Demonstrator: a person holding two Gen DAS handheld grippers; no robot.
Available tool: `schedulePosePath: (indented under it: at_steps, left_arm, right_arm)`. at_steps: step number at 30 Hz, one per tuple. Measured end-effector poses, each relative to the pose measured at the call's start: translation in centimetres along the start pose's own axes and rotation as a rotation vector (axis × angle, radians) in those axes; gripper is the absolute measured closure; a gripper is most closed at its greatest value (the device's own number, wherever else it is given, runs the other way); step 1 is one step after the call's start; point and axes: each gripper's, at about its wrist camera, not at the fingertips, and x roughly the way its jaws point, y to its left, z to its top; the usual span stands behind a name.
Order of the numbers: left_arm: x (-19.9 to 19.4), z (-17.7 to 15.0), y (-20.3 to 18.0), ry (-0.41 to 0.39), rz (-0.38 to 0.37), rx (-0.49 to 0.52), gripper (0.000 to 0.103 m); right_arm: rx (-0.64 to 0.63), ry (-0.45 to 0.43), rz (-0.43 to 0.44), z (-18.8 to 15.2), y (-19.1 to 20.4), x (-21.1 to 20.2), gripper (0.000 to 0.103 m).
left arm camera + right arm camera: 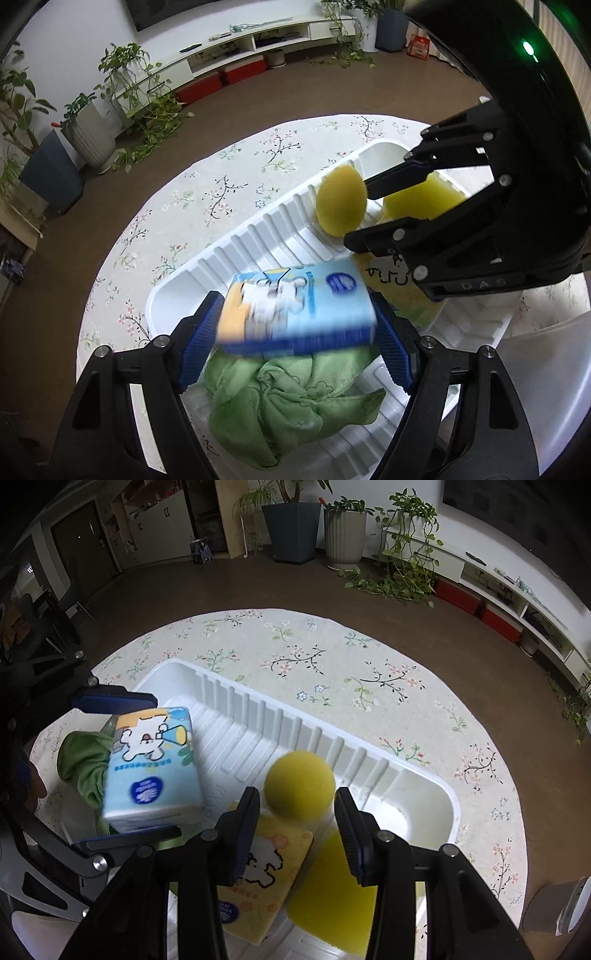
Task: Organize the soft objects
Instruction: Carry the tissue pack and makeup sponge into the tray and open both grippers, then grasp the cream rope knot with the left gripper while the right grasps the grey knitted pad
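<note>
**A:** Hovering over the white ribbed tray (258,236), the left gripper (295,328) has a blue tissue pack (295,306) between its blue pads, jaws spread wide with a pad at each end of the pack. The pack looks blurred in the left wrist view.

**B:** And the right wrist view gives the pack's printed face, a white cartoon bear with a megaphone. Below it in the tray lies a crumpled green cloth (288,398), far plainer from the left camera.

**A:** What about the right gripper (297,834)?

**B:** Its jaws stand fairly narrow, and the yellow foam ball (300,784) sits in the tray just ahead of the fingertips. The pads don't appear to press on it. Nothing is gripped there.

**A:** From the left camera the ball shows as an egg shape against the ribbed wall, beside a yellow-green sponge block (421,203).

**B:** Under the right gripper there's also a yellow tissue pack (266,871) lying flat in the tray, bear print up; the left view catches only a corner of it.

**A:** Surface?

**B:** A round table (332,657) under a pale cloth printed with flowering branches. Around it, brown floor (258,103), potted plants (345,531) with trailing vines, and a long white low cabinet (236,48) with red boxes (221,79) beneath.
</note>
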Motion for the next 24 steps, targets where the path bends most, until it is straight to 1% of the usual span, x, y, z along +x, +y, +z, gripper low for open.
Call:
schedulePosePath:
  at_steps: [3,5,8,11,12,14,17,18,19,20,21,22,23,24]
  left_arm:
    - [-0.8,-0.1,0.2,-0.019,-0.011,-0.014,0.02]
    - [-1.0,0.0,0.3,-0.024,-0.019,-0.023,0.018]
    - [-1.9,-0.1,0.7,-0.039,-0.026,-0.041,0.011]
    - [-3.4,-0.3,1.0,-0.07,-0.03,-0.064,0.006]
    - [-4.2,-0.4,1.2,-0.085,-0.034,-0.075,0.003]
    - [-5.8,-0.6,1.4,-0.121,-0.033,-0.095,0.001]
    - [-8.4,-1.5,1.8,-0.182,-0.034,-0.122,0.0]
    - [-9.3,-1.9,1.9,-0.205,-0.029,-0.133,0.0]
    - [-10.7,-2.8,2.2,-0.24,-0.021,-0.158,0.0]
    - [-11.3,-3.3,2.5,-0.258,-0.02,-0.178,0.0]
    - [-12.2,-4.0,2.8,-0.278,-0.018,-0.206,0.0]
    - [-13.4,-5.2,3.0,-0.304,-0.014,-0.244,0.0]
    - [-13.9,-5.9,3.2,-0.318,-0.015,-0.261,0.0]
    - [-15.0,-7.5,3.0,-0.349,-0.015,-0.284,0.0]
  right_arm:
    - [0.005,-0.005,-0.006,-0.1,-0.2,-0.3,0.049]
    - [0.008,-0.012,-0.006,-0.3,-0.3,-0.7,0.049]
    - [0.018,-0.03,-0.005,-0.6,-0.5,-1.7,0.049]
    - [0.039,-0.066,-0.002,-1.0,-0.7,-3.4,0.048]
    - [0.046,-0.083,0.0,-1.1,-0.8,-4.2,0.046]
    - [0.06,-0.114,0.004,-1.2,-0.9,-5.8,0.043]
    - [0.087,-0.174,0.011,-2.2,-1.0,-8.8,0.035]
    - [0.096,-0.19,0.011,-2.7,-1.0,-9.8,0.031]
    - [0.105,-0.208,0.011,-3.2,-1.0,-10.9,0.027]
    - [0.115,-0.231,0.011,-4.0,-1.0,-12.2,0.025]
    - [0.122,-0.247,0.013,-4.6,-1.1,-13.2,0.019]
    - [0.135,-0.268,0.015,-5.5,-1.1,-14.2,0.014]
    - [0.153,-0.286,0.019,-6.6,-1.1,-15.2,0.012]
    - [0.176,-0.307,0.027,-8.1,-1.1,-16.4,0.008]
